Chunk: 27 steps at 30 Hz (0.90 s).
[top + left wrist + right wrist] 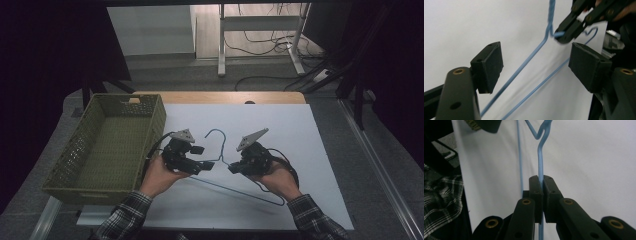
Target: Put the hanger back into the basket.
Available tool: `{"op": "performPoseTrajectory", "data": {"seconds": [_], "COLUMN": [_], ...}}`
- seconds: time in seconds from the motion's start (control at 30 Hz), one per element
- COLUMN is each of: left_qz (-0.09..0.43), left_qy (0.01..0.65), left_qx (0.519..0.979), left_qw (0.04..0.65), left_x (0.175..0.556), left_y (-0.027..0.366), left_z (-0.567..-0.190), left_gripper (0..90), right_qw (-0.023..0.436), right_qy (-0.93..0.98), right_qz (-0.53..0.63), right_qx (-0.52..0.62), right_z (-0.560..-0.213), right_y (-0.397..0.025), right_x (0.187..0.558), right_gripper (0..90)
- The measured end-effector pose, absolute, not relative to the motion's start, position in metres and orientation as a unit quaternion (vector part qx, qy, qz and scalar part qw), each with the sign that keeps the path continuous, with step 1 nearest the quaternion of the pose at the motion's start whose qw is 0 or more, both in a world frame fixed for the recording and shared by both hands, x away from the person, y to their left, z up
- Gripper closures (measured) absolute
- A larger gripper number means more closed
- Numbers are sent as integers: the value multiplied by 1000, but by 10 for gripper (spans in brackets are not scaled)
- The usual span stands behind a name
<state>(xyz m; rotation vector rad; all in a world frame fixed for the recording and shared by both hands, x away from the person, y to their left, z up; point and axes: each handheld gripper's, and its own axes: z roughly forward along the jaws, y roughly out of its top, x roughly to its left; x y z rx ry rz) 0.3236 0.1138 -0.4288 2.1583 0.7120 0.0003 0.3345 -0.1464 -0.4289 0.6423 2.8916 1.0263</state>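
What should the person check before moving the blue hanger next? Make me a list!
1. Right gripper shut on the hanger: ok, its jaws pinch the blue wire.
2. Left gripper ready to grab: ok, its jaws stand open with the hanger's wires running between them.
3. Left gripper holding the hanger: not ok, its pads are apart from the wire.
4. Basket free to take something: ok, nothing lies inside.
5. Hanger lifted off the white sheet: cannot tell.
6. Hook free of cables: ok, it lies between the grippers, touching neither cable.
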Motion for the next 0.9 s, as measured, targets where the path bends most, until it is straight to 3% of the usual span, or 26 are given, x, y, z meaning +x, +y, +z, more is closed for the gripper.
{"op": "performPoseTrajectory", "data": {"seconds": [0.13, 0.5, 0.7, 0.8, 0.9], "left_qz": [15, 17, -12, -25, -33], "left_qy": [268, 199, 170, 161, 143], "left_qx": [878, 925, 938, 940, 948], "left_qw": [395, 323, 300, 298, 282], "left_x": [320, 327, 329, 329, 327], "left_y": [117, 104, 93, 90, 88], "left_z": [-423, -414, -416, -417, -419], "left_gripper": [257, 478, 624, 762, 827], "right_qw": [4, -10, -14, -15, -13], "right_qy": [928, 932, 933, 935, 938], "right_qz": [322, 321, 326, 324, 318], "right_qx": [189, 169, 152, 142, 135], "right_z": [-421, -415, -412, -412, -413], "right_y": [-150, -152, -151, -150, -149], "right_x": [330, 327, 325, 325, 325], "right_gripper": [867, 867, 866, 866, 865]}}
